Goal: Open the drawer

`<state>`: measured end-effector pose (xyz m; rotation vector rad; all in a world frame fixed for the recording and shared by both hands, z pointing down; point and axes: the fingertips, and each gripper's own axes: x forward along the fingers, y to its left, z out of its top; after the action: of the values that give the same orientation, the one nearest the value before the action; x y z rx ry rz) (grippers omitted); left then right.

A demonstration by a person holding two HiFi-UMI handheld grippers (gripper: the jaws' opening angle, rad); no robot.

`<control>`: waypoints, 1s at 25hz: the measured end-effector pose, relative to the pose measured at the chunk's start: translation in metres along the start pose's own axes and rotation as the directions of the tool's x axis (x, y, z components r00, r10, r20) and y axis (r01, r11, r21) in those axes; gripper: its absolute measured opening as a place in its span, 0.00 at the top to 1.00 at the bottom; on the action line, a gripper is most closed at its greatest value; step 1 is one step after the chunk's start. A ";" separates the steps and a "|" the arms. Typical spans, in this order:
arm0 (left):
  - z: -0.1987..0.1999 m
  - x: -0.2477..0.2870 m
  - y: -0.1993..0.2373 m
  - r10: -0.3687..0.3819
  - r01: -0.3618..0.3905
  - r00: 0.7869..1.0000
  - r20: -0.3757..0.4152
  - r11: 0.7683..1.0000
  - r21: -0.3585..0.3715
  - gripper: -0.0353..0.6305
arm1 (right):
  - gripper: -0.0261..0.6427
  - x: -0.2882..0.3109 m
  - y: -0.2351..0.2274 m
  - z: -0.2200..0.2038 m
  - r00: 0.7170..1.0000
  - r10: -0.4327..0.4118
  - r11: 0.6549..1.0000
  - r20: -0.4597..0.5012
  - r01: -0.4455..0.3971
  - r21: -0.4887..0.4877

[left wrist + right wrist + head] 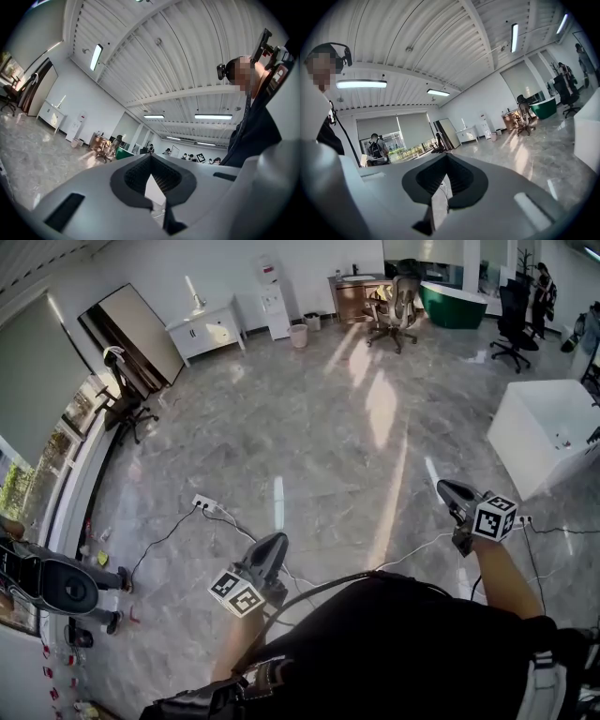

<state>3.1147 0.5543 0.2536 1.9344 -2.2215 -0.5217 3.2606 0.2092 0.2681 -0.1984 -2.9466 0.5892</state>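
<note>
A white cabinet with drawers (208, 329) stands against the far wall at the back left, its drawers closed. It also shows small in the left gripper view, as the cabinet (51, 115), and in the right gripper view, as the cabinet (468, 134). My left gripper (275, 545) is held low in front of the body, far from the cabinet, its jaws shut with nothing in them. My right gripper (448, 491) is raised at the right, also shut and empty. Both point out over the marble floor (309, 427) and a little upward.
A white box-like unit (544, 432) stands at the right. A power strip and cables (204, 504) lie on the floor ahead. Office chairs (394, 310), a water dispenser (274, 301), a bin (299, 336) and a green tub (455, 306) stand at the back. Windows line the left wall.
</note>
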 end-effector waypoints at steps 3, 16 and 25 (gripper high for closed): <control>-0.007 0.000 0.010 -0.012 0.011 1.000 -0.015 1.000 -0.017 0.95 | 0.96 0.003 0.000 -0.004 1.000 -0.023 1.000 0.004 0.023 0.010; -0.010 0.087 0.025 0.000 0.000 0.999 -0.034 1.000 -0.005 0.95 | 0.96 0.014 -0.082 0.015 1.000 -0.018 0.998 0.023 0.017 0.055; -0.003 0.211 -0.005 0.075 -0.077 0.996 0.057 0.997 0.032 0.95 | 0.96 0.000 -0.203 0.071 0.998 0.053 0.997 -0.015 -0.054 -0.061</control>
<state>3.0872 0.3466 0.2306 1.8647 -2.3422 -0.5365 3.2293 -0.0030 0.2817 -0.2872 -2.9565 0.5024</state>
